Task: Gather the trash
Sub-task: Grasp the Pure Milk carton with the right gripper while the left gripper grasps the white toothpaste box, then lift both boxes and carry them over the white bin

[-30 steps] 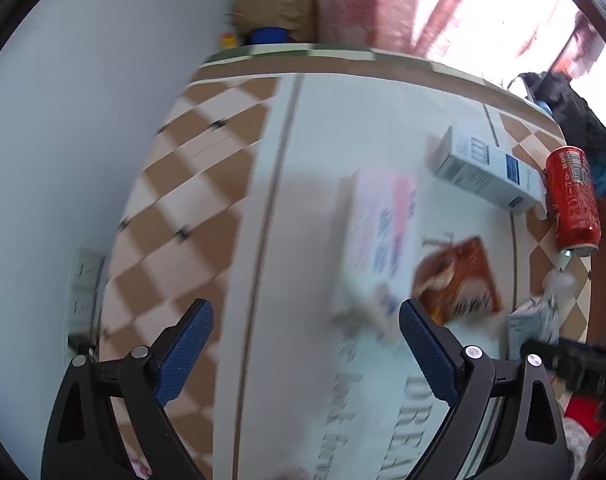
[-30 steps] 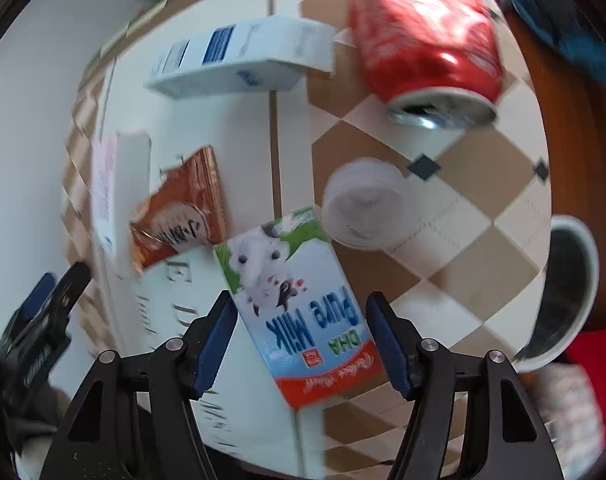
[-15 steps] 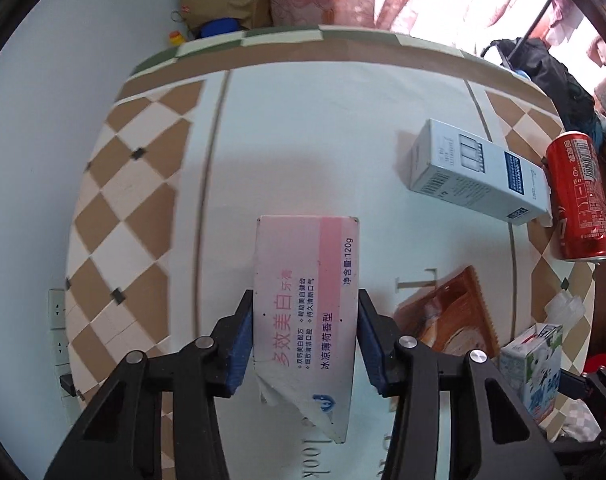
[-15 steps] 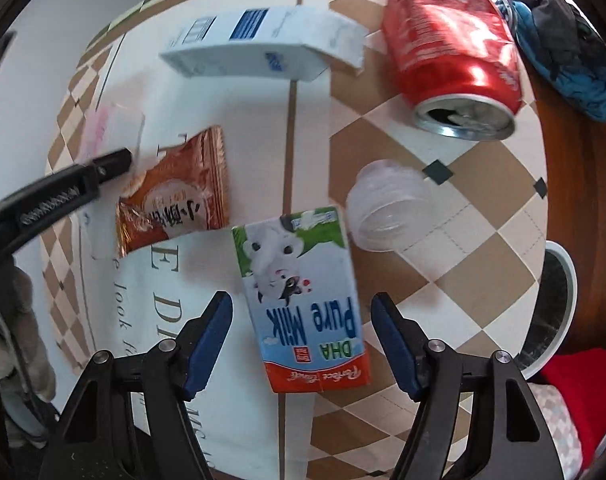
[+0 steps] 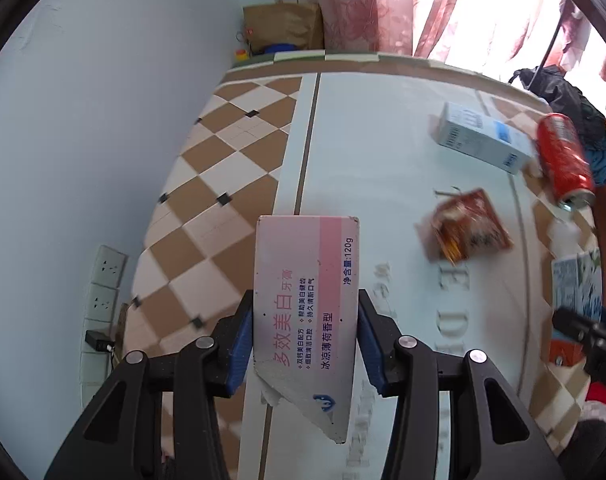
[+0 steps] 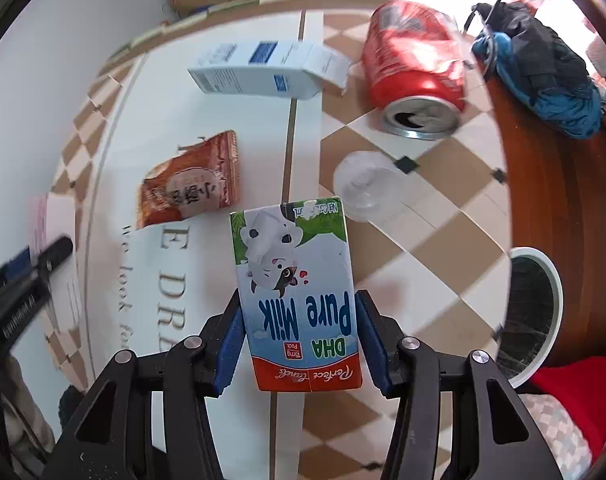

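My left gripper [image 5: 306, 340] is shut on a pink and white toothpaste box [image 5: 305, 288] and holds it above the table. My right gripper [image 6: 297, 340] is shut on a milk carton [image 6: 295, 292] and holds it lifted. On the table lie a white and blue box [image 6: 259, 68], a red soda can [image 6: 415, 76], an orange snack wrapper [image 6: 193, 178] and a clear plastic lid [image 6: 363, 188]. The box [image 5: 483, 136], can [image 5: 565, 158] and wrapper [image 5: 469, 230] also show in the left wrist view.
A white-rimmed bin [image 6: 537, 312] with a black liner stands at the right, beside the table edge. Dark and blue clothes [image 6: 543, 64] lie on a wooden surface at the back right. A blue wall with sockets [image 5: 103, 280] is at the left.
Both grippers closed: the left on the toothpaste box, the right on the milk carton. Both items have risen off the table.
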A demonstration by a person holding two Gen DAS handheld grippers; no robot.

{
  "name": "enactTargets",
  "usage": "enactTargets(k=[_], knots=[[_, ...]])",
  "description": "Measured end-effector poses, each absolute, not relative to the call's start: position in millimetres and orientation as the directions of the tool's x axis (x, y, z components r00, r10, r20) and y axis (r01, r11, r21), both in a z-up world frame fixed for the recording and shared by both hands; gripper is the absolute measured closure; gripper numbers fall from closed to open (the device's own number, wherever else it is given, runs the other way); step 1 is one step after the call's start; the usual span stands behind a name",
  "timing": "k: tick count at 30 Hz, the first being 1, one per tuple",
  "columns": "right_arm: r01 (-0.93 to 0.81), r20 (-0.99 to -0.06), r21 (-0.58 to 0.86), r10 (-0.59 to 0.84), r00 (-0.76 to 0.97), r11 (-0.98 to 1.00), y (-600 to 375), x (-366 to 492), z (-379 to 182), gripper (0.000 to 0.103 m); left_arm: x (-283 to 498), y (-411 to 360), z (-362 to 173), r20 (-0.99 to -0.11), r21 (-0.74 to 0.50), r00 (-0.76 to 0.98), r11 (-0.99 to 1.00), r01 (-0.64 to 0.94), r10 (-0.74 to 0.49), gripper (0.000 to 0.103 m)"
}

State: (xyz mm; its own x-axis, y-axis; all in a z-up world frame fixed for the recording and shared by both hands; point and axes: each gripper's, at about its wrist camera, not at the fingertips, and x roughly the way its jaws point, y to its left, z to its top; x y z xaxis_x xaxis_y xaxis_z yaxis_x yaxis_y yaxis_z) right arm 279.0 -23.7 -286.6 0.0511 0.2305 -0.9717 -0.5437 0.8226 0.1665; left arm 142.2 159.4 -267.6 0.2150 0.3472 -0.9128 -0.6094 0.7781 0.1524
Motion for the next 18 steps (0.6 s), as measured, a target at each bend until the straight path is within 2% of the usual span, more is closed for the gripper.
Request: enactTargets(k=[10, 18], knots=[[-0.462, -0.896, 0.287, 0.406, 0.180, 0.839, -121, 258, -215, 0.048, 122, 72, -179, -0.838, 0.105, 0.405, 0.835, -0.540, 0.367, 0.060], [-0.359, -0.834, 0.349, 0.462, 0.302, 0.866, -229, 264, -164, 0.048, 152, -29, -127, -0.791, 0.056, 0.545, 0.919, -0.389, 0.279, 0.060]])
